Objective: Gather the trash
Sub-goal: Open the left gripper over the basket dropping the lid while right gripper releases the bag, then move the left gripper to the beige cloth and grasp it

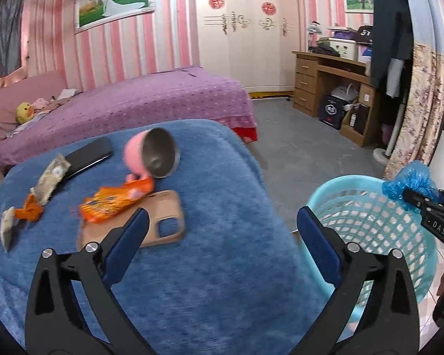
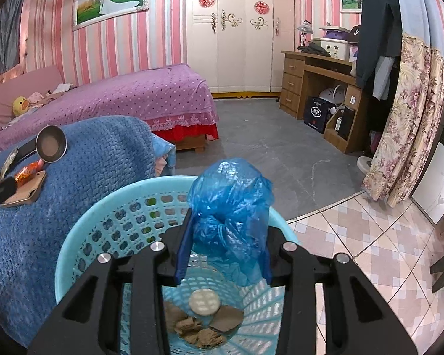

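Right tool (image 2: 226, 230) clamps blue bag (image 2: 231, 204) over basket (image 2: 83, 236); left tool (image 1: 222, 230) gapes empty above wrappers (image 1: 115, 201).

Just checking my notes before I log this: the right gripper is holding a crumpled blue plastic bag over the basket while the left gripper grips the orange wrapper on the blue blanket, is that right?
Not quite. The left gripper grips nothing: in the left wrist view its jaws stand wide open above the blue blanket, with the orange wrapper lying apart from them. The rest holds: the right gripper is holding the blue bag over the basket.
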Motion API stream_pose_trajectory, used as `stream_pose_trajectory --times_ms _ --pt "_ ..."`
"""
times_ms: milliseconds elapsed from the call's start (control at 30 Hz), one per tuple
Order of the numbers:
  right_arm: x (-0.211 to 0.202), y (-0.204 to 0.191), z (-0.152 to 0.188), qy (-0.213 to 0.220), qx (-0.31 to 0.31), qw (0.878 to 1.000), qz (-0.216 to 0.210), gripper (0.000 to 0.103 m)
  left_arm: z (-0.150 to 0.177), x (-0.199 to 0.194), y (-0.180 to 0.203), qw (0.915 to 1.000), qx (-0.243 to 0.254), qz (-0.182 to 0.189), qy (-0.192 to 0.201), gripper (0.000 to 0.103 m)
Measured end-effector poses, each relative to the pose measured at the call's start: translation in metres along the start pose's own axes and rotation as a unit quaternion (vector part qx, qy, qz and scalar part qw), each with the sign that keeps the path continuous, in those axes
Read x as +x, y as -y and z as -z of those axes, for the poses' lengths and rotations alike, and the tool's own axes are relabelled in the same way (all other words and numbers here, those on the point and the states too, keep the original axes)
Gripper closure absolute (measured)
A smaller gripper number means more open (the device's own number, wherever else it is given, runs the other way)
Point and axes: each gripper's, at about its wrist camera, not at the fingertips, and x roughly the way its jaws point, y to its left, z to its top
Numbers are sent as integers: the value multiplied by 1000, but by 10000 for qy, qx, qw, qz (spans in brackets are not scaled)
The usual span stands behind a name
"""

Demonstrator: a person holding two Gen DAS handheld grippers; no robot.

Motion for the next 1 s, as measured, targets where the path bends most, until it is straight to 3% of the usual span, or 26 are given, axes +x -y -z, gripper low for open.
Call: stream_pose_trajectory --times_ms 100,133,167,367,1000 --pt "2 -8 -1 -28 39 10000 -66 63 2 -7 -15 9999 -26 -104 4 6" --pt "1 -11 -1 -21 58 9999 -87 52 3 -9 -21 9999 -45 -130 16 6" --pt "-1 -16 -2 36 71 10000 -30 32 3 -12 -26 9999 -66 -148 26 6" --pt "-9 -45 -7 230 -127 9994 221 9 3 -28 -60 9991 -289 -286 111 6" --pt "-15 -101 -15 301 -262 9992 -58 6 11 -52 -136 9948 -685 -721 234 6"
